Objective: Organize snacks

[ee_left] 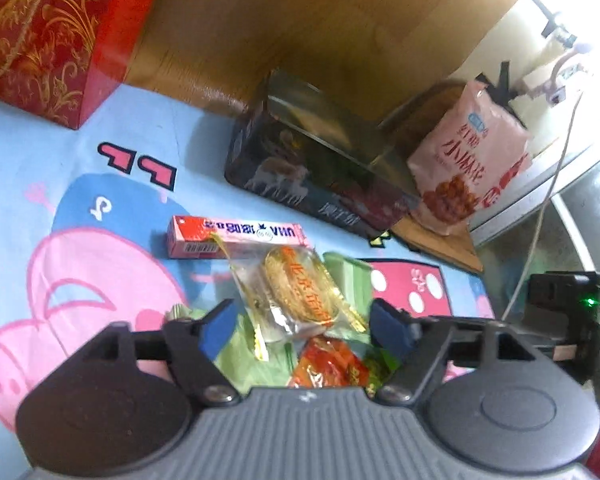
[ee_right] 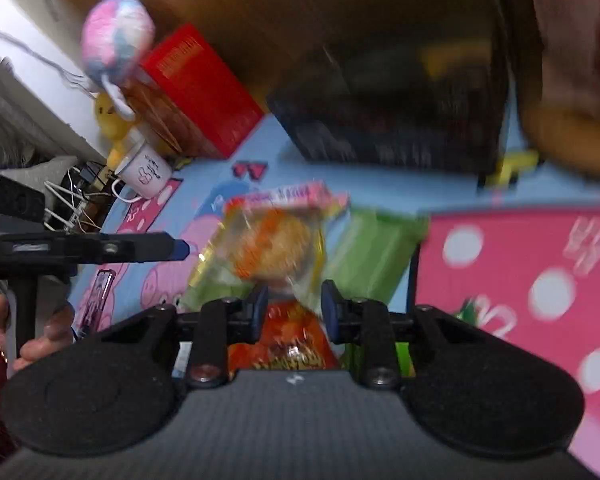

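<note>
Clear-wrapped pastry (ee_right: 278, 250) between right gripper (ee_right: 294, 300) pads

The pastry packet (ee_left: 296, 292) is clear, glossy crinkled film with gold foil edges. At its 11 o'clock, the pink candy box (ee_left: 236, 236) looks like smooth printed card. At 1 o'clock the open tin (ee_left: 320, 168) shows shiny metal inside. The desk (ee_left: 112, 184) wears a smooth, printed cartoon cover. The left gripper (ee_left: 300, 326) has matt black plastic arms and blue pads (ee_left: 216, 328).
</note>
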{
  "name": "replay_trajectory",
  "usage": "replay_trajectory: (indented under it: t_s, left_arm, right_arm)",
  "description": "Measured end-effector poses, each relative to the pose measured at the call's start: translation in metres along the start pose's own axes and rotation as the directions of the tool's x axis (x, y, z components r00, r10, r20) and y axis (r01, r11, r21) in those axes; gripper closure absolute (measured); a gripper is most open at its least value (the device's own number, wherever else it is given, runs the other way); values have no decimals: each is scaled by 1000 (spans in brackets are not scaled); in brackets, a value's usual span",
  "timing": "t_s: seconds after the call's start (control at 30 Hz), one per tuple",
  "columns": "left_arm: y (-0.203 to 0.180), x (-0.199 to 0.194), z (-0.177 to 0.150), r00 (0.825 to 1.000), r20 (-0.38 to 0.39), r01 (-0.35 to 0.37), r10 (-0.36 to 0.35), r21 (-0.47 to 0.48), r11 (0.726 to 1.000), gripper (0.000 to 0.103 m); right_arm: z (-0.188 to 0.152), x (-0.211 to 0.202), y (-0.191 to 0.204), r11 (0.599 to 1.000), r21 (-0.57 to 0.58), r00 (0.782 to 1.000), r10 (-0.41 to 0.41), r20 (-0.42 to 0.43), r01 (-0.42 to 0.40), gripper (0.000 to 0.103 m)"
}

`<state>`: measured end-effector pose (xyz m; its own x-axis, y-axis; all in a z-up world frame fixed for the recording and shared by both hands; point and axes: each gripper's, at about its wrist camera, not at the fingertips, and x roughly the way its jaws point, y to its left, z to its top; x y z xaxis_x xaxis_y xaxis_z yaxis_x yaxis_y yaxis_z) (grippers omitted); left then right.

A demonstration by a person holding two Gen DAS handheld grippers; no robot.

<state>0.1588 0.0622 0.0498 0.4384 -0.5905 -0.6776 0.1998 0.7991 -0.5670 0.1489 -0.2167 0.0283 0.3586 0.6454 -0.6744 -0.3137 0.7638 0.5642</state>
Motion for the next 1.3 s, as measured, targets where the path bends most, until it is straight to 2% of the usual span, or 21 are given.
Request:
replay_trajectory:
  t_s: [0.07,0.13,0.2,0.23,0.27,0.3,0.37,0.5,0.6,0.73,0.83,0.9,1.03,1.17,1.3]
  left_arm:
    - [0,10,-2,1000,-12,-7,7,-4,1000,20]
    - [2,20,-3,1000,-28,2,-2,-24,1000,26]
    - [3,30,-3,998,-53,12,-14,-34,999,51]
    - [2,32,-4,999,-49,-2,1,-28,1000,56]
    - [0,32,-4,999,-43,-20,19,-14,1000,66]
    - [-2,30,-4,999,-41,-19,19,-2,1000,69]
    - [-5,23,-4,999,-33,-13,13,-1,1000,70]
    - [-17,3,-1,1000,13,8,-8,30,1000,70]
    - [-30,-14,7,998,58,22,-25,57,998,70]
    - [-52,-27,32,993,112,24,-37,109,994,70]
    - [-75,-26,56,985,170,-6,-25,181,983,70]
    - [-85,-15,74,980,197,-21,-21,209,978,70]
    - [-90,24,104,983,183,-40,-1,220,975,70]
    - [-85,73,126,989,142,-70,42,195,978,70]
    - [-72,111,137,989,120,-107,88,168,980,70]
  right_arm:
    - [1,12,-12,997,68,999,31,-11,-30,69]
    - [1,19,-18,992,114,998,59,-16,-57,70]
    - [4,19,-16,985,147,995,97,-7,-95,71]
    - [5,21,-16,982,153,994,113,0,-111,71]
    - [5,23,-16,981,153,993,118,11,-118,77]
    - [2,18,-11,985,132,994,111,22,-113,84]
    - [2,13,-1,994,60,996,87,37,-90,91]
    - [7,-10,17,996,-43,993,81,89,-78,93]
    - [13,-26,29,994,-77,987,90,133,-80,93]
    - [32,-50,43,989,-134,975,89,203,-62,93]
    - [56,-62,48,985,-172,960,64,273,-17,94]
    - [71,-61,47,983,-181,950,38,310,20,94]
    - [100,-52,27,982,-160,938,-41,344,101,95]
    - [120,-26,-1,976,-118,936,-136,325,183,95]
    - [129,0,-30,973,-79,938,-187,291,218,95]
